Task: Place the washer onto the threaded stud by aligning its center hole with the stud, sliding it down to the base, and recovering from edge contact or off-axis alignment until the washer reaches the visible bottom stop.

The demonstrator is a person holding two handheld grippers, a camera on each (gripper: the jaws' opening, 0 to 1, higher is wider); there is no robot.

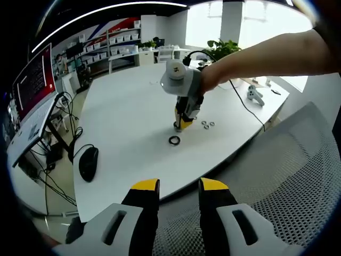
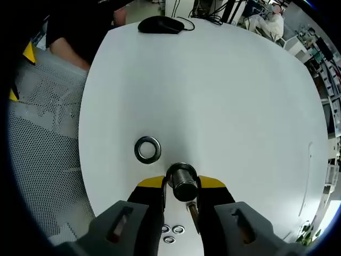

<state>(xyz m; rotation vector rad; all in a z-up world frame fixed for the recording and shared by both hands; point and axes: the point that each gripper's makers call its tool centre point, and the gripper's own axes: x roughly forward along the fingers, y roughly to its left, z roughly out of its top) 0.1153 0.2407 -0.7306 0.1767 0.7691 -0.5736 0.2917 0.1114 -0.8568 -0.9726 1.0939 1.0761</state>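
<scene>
The large metal washer lies flat on the white table, just left of and beyond my right gripper. That gripper's yellow-tipped jaws press on both sides of the upright threaded stud, which stands on the table. In the left gripper view the right gripper points down at the table, held by a person's arm, with the washer a little nearer than it. My left gripper is open and holds nothing, hovering off the table's near edge above a mesh chair.
Several small washers lie by the right gripper's base, also seen as small washers. A black mouse with its cable sits near the table's left edge. The mesh chair stands against the near edge. A controller rests at the far right.
</scene>
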